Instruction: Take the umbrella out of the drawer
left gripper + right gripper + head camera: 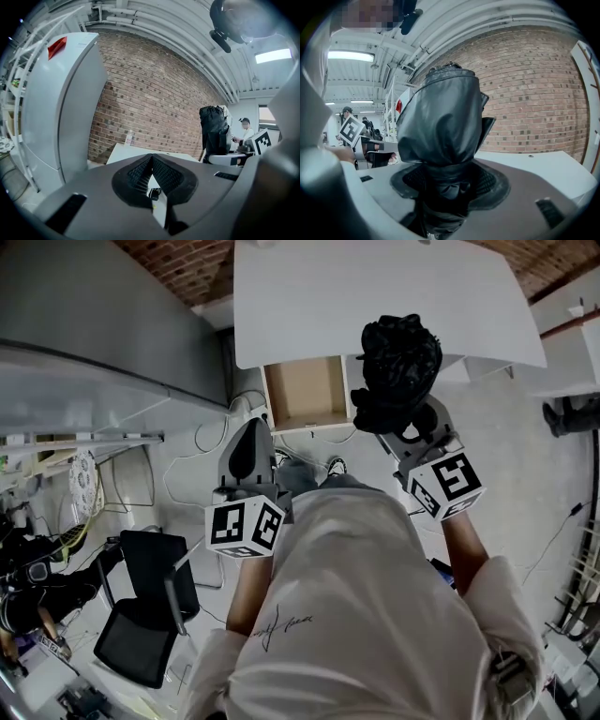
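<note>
A black folded umbrella (399,360) stands upright between the jaws of my right gripper (410,424), which is shut on its lower end. Seen from the right gripper view, the umbrella (440,122) fills the middle, with the pads (487,180) pressed against its bunched fabric. The open drawer (305,390) under the white table shows a bare wooden inside, to the left of the umbrella. My left gripper (247,454) is shut on nothing, held just below the drawer's front; its pads (140,176) meet at the tips. The left gripper view shows the umbrella (214,129) at the right.
The white table (375,296) stands against a brick wall (154,98). A tall grey cabinet (61,103) is at the left. A black office chair (141,615) and loose cables (206,442) are on the floor to the left. A person (244,129) sits far off.
</note>
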Demonstrator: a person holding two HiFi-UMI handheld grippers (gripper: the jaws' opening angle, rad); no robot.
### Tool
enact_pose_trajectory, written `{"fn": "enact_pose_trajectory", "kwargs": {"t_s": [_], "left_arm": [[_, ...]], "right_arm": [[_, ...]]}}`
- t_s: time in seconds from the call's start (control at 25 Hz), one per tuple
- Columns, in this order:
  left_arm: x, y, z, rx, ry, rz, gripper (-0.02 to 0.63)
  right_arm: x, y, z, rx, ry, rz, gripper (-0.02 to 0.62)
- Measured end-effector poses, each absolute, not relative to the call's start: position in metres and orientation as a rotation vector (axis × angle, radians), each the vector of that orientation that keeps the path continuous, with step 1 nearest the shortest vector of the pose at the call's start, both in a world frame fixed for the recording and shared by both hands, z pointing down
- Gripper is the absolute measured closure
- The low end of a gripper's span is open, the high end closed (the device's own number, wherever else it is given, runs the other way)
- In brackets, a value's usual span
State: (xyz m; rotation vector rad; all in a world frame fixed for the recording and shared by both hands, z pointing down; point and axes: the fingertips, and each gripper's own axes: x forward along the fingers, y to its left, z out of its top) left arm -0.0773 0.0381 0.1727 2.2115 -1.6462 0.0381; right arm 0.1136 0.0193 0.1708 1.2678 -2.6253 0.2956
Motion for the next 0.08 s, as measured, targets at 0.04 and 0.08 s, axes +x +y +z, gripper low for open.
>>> {"fn": "enact_pose_trajectory", "kwargs": {"t_s": [0.04, 0.08], "left_arm": [[-0.0784, 0.0389, 0.1736, 2.212, -1.645, 0.04, 0.591], [-0.0796, 0.0396, 0.1745, 2.213, -1.644, 0.043, 0.591]], "right_arm": [[0.1124, 0.0199, 0.1715, 1.272, -2.625, 0.299, 0.342], [0.1112, 0.0205, 0.1723, 1.275, -2.625, 0.302, 0.342]]}}
